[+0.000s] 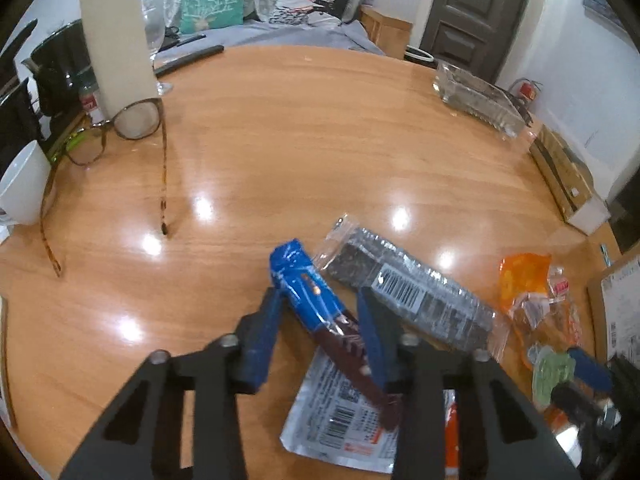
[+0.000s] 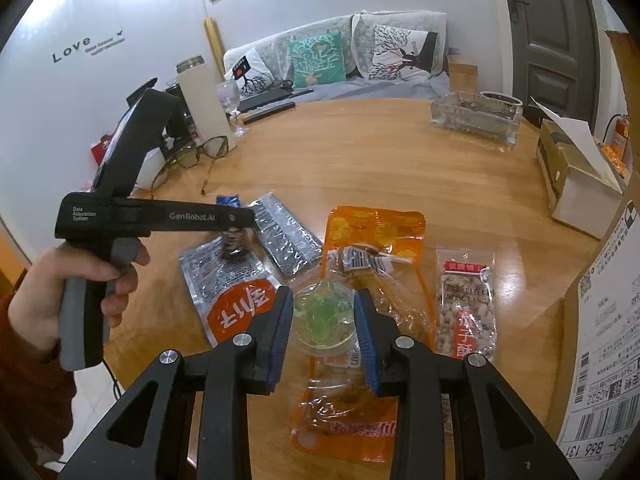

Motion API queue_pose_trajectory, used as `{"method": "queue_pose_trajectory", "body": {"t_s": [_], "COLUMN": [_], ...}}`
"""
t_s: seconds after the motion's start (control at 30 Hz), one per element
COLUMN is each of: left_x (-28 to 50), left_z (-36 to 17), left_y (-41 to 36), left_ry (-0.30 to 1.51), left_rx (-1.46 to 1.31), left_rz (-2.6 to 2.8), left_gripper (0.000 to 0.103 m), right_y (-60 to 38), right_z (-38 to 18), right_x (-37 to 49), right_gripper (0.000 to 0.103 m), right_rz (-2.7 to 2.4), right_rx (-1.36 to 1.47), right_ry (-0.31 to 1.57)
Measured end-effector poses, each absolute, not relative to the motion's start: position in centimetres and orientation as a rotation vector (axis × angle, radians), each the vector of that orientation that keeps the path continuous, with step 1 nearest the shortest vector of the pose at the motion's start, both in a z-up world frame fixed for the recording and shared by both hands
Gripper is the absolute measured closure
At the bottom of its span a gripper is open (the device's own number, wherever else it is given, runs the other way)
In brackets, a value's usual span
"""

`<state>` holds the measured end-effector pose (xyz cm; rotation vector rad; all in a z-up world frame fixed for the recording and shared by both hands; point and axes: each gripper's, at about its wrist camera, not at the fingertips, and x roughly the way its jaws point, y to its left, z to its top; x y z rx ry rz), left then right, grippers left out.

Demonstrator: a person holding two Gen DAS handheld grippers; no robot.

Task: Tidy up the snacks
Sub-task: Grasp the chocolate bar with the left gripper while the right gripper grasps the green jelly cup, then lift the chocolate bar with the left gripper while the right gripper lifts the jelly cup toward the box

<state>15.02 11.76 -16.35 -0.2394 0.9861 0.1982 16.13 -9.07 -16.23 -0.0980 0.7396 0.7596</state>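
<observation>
Left wrist view, nearest item: left tool, its blue pads sitting clamped on a blue-and-brown snack bar, which is lying diagonally between them above a silver pouch on the bench. The grip is landing on the bar's slim middle; slick foil is likely to slide or pivot once it is lifted, and its brown tail end could be dragging the pouch along.

Next out: a clear-wrapped dark bar is lying just beside the right pad, touching or nearly so; it is risking a nudge during any lift.

Right wrist view, nearest item: right tool is holding a clear cup of green jelly, pads pressing on both sides, over an orange packet. Squeezing harder could be crushing or popping the soft cup; a loose hold could be letting it tip.

Beside it: a nut-candy packet is lying flat, apart from the tools.

Farther: eyeglasses, a wine glass and a glass tray are standing well apart from the snacks; a wide swing could be knocking the stemmed glass over.
</observation>
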Motion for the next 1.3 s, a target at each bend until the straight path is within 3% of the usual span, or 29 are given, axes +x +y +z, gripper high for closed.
{"method": "queue_pose_trajectory", "body": {"t_s": [0.07,0.17,1.0,1.2,1.3], "left_x": [14.5,13.4,2.7,2.4,1.9], "left_z": [-16.3,-16.3,-16.2,-16.3,-16.3], "left_y": [12.0,12.0,10.2,10.6,10.4], "left_ry": [0.987,0.984,1.0,0.998,0.996], "left_rx": [-0.215,-0.175,-0.055,-0.089,-0.073], "left_rz": [0.172,0.104,-0.046,-0.049,-0.04], "left_gripper": [0.084,0.086,0.087,0.082,0.074], "right_y": [-9.0,-8.9,-6.5,-5.8,-5.8], "right_z": [-16.3,-16.4,-18.1,-18.3,-18.2], "right_x": [16.1,16.2,10.8,9.9,9.9], "right_gripper": [0.076,0.076,0.075,0.074,0.073], "right_rz": [0.761,0.759,0.825,0.81,0.837], "right_rx": [-0.1,-0.105,-0.183,-0.218,-0.227], "right_ry": [0.741,0.741,0.776,0.754,0.756]}}
